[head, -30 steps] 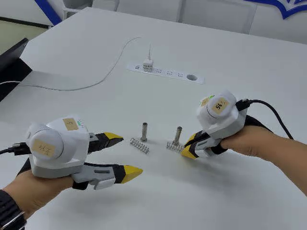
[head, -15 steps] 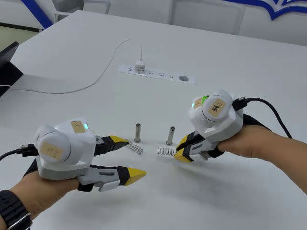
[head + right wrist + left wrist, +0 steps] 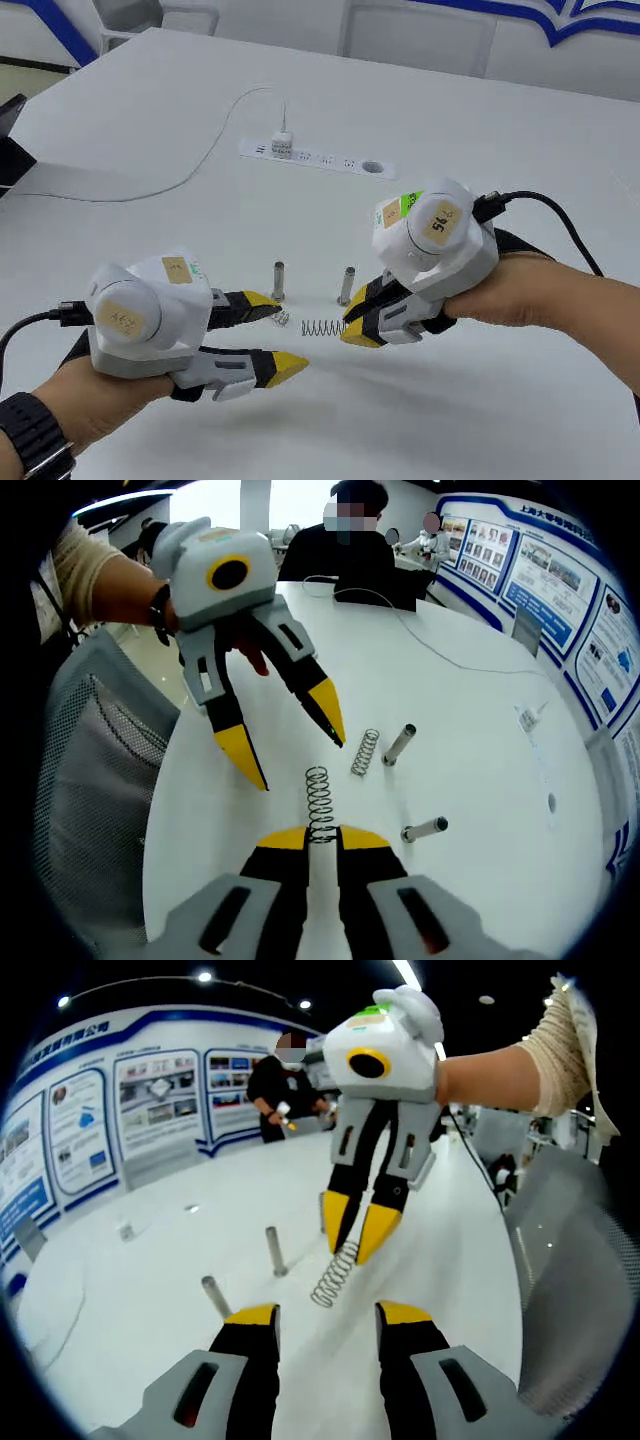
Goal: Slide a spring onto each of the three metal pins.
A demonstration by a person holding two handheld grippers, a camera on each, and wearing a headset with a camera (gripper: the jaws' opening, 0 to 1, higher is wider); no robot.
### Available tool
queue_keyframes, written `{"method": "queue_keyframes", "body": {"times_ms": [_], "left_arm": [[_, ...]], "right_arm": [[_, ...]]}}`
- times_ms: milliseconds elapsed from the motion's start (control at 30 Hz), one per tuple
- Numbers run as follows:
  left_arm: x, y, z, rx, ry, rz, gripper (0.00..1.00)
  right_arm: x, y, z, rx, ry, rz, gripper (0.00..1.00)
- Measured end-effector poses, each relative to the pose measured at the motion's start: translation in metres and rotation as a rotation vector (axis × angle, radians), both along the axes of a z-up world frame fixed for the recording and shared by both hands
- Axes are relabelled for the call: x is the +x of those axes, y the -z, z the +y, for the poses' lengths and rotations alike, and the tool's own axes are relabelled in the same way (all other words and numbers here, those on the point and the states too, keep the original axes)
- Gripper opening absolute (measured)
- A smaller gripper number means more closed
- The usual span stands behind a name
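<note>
Since a second ago the right gripper (image 3: 350, 325), jaws clenched on one end of a spring (image 3: 322, 327), has drawn it down-left from the right pin (image 3: 347, 286) at mid-frame, while the left gripper (image 3: 293, 337), jaws released, has closed in beside the second spring (image 3: 282, 319) on the table (image 3: 450, 130).

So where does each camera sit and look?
Head view: on the person's head, looking down at the table; left hand and right hand show.
Left gripper view: on left gripper, faces right gripper holding the spring; own jaws show.
Right gripper view: on right gripper, faces left gripper; own jaws show.
All share the two pins.
</note>
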State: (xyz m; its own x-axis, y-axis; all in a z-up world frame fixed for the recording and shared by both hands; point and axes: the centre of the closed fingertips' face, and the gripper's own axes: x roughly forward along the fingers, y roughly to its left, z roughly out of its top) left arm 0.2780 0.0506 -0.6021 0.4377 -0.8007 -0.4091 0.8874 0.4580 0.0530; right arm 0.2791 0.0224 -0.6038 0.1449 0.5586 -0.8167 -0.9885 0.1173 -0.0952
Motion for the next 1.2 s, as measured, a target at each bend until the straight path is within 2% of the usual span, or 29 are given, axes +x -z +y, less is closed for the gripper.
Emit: {"method": "queue_keyframes", "body": {"times_ms": [267, 633, 800, 1200], "left_arm": [[-0.004, -0.001, -0.006, 0.014, 0.031, -0.021, 0.29], [-0.011, 0.001, -0.008, 0.021, 0.055, -0.03, 0.18], [-0.013, 0.001, -0.008, 0.024, 0.057, -0.034, 0.16], [-0.011, 0.001, -0.008, 0.027, 0.06, -0.05, 0.12]], "right_arm": [[-0.008, -0.005, 0.01, -0.011, -0.052, -0.005, 0.11], [-0.016, -0.006, 0.014, -0.025, -0.082, 0.007, 0.11], [-0.019, -0.008, 0.015, -0.029, -0.094, 0.008, 0.11], [-0.022, -0.025, 0.023, -0.019, -0.112, -0.018, 0.11]]}}
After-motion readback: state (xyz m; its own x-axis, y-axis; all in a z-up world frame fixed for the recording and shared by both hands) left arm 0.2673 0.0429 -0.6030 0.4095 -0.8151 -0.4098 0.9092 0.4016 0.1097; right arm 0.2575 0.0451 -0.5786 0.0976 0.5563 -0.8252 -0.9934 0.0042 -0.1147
